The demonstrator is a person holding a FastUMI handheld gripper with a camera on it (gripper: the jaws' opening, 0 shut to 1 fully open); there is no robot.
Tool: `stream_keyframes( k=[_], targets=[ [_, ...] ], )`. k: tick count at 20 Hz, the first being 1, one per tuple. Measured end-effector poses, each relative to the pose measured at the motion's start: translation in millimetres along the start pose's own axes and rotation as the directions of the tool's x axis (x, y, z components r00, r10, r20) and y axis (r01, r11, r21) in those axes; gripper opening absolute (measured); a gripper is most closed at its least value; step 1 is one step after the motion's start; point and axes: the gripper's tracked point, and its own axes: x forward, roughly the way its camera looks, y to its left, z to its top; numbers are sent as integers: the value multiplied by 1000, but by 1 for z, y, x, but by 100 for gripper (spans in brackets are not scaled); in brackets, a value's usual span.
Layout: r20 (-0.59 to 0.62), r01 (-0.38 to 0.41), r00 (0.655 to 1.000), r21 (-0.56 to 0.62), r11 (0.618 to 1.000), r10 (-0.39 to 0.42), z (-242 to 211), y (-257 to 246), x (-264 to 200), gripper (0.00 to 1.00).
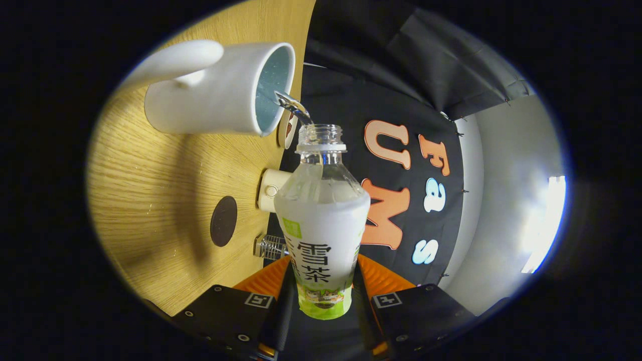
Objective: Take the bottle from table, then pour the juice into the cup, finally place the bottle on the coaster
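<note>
The wooden table [150, 200] runs tilted past my tool, since I have it rolled over to pour. My gripper [322, 296] pinches the bottle [321, 225] low on its label, both fingers pressed to its sides. Liquid leaves the mouth toward the white cup [215, 95] at eleven o'clock; the dark coaster [223, 221] lies at nine. I judge the thin plastic light, slippery and squashable, so a low, firm hold suits.
</note>
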Motion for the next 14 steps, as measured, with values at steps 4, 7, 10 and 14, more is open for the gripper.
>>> stream_keyframes(
  k=[4,7,10,14],
  targets=[
    [10,20,1000,-28,999,-20,4,-6,-1,57],
    [14,28,1000,-38,999,-27,2,-15,3,57],
    [12,41,999,-42,998,-40,2,-19,3,57],
    [34,51,998,-68,996,-49,9,-24,2,58]
  ],
)
